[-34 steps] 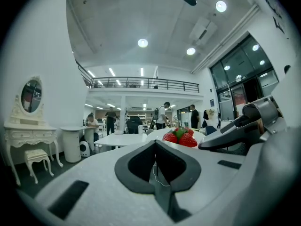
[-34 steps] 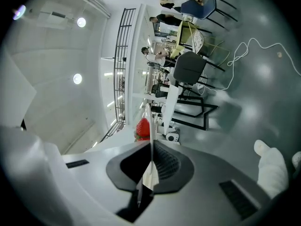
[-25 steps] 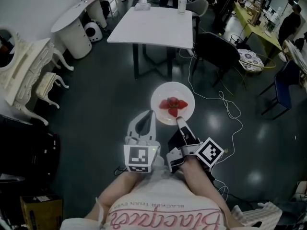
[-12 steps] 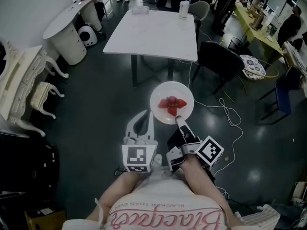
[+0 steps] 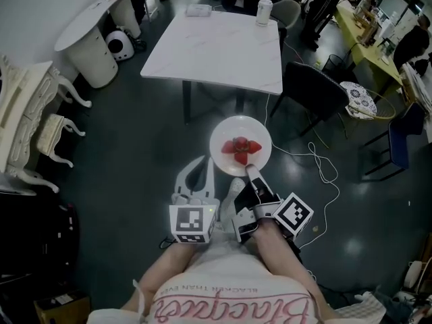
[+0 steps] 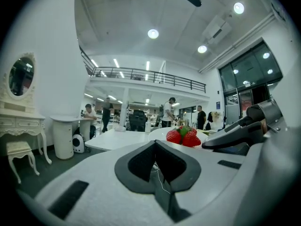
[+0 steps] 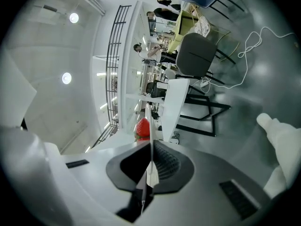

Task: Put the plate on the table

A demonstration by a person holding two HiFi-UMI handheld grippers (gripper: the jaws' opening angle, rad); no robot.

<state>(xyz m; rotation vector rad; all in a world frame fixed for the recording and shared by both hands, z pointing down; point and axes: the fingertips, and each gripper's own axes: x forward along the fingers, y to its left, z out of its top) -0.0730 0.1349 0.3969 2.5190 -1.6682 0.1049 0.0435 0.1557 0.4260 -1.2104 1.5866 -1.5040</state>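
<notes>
A round white plate (image 5: 221,144) with three red strawberries (image 5: 241,147) hangs in the air over the dark floor. My right gripper (image 5: 250,170) is shut on its near rim. In the right gripper view the plate (image 7: 150,132) shows edge-on between the jaws, with a strawberry (image 7: 142,126) beyond. My left gripper (image 5: 203,167) is beside the plate on the left, shut and empty. Its own view shows the closed jaws (image 6: 157,150) with the strawberries (image 6: 184,136) just to the right. The white rectangular table (image 5: 216,42) stands ahead, a short way beyond the plate.
A can (image 5: 264,11) and a small white pack (image 5: 198,9) sit at the table's far edge. A black chair (image 5: 316,88) stands at its right, with a white cable (image 5: 317,159) on the floor. A round white table (image 5: 86,27) and an ornate vanity (image 5: 23,117) are on the left. People stand in the background.
The table has come nearer and lower in the head view. The plate stays in my right gripper, and a white shoe now shows between the grippers.
</notes>
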